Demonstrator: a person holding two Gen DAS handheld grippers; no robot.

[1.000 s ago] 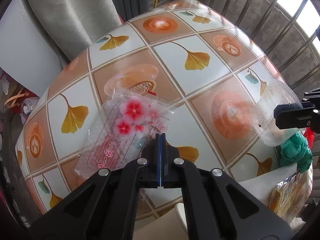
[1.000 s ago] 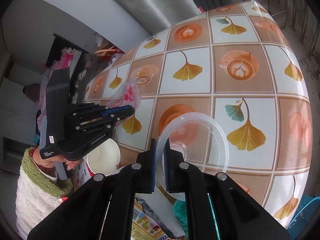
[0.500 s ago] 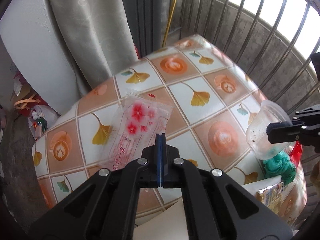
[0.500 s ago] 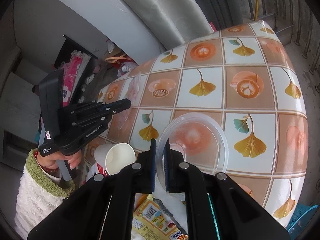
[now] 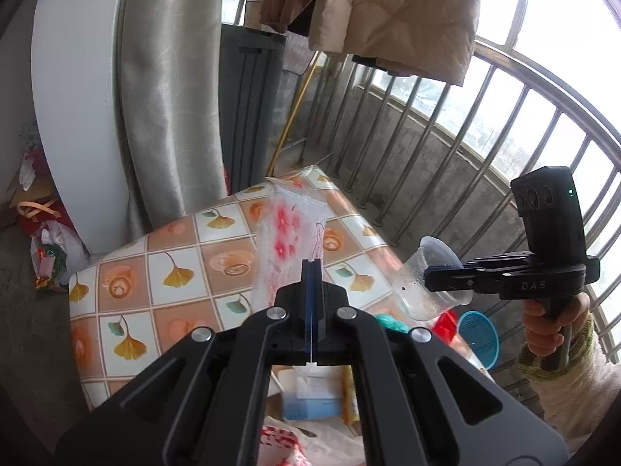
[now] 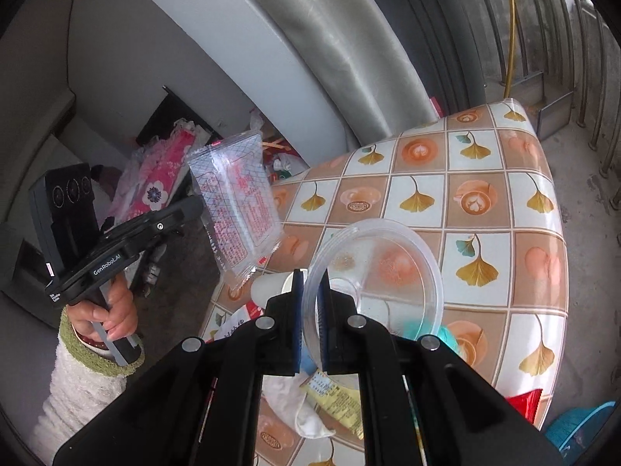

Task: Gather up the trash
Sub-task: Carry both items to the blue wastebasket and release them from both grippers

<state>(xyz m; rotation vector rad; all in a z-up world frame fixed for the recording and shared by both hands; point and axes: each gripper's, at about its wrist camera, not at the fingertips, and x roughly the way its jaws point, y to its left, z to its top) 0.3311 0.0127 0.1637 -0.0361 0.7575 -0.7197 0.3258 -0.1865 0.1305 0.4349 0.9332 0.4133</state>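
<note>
My left gripper [image 5: 311, 268] is shut on a clear plastic wrapper [image 5: 287, 240] printed with red flowers, held in the air above the table [image 5: 186, 248]. Seen from the right wrist, the same wrapper [image 6: 236, 209] hangs from the left gripper [image 6: 196, 206] at the left. My right gripper [image 6: 310, 283] is shut on the rim of a clear plastic cup [image 6: 384, 268], also lifted off the table [image 6: 504, 209]. From the left wrist the cup [image 5: 427, 279] shows at the right, pinched by the right gripper [image 5: 432, 281].
More litter lies at the table's near end: a white paper cup [image 6: 271, 289], a yellow snack packet [image 6: 333, 392], crumpled white paper [image 6: 299, 407], a teal bag [image 6: 438, 334]. A blue basket [image 5: 479, 334] sits on the floor by the balcony railing [image 5: 485, 136]. A curtain [image 5: 167, 97] hangs behind.
Both grippers have risen off the table, carrying the wrapper and the cup upward. The table now looks smaller and lower in both views.
</note>
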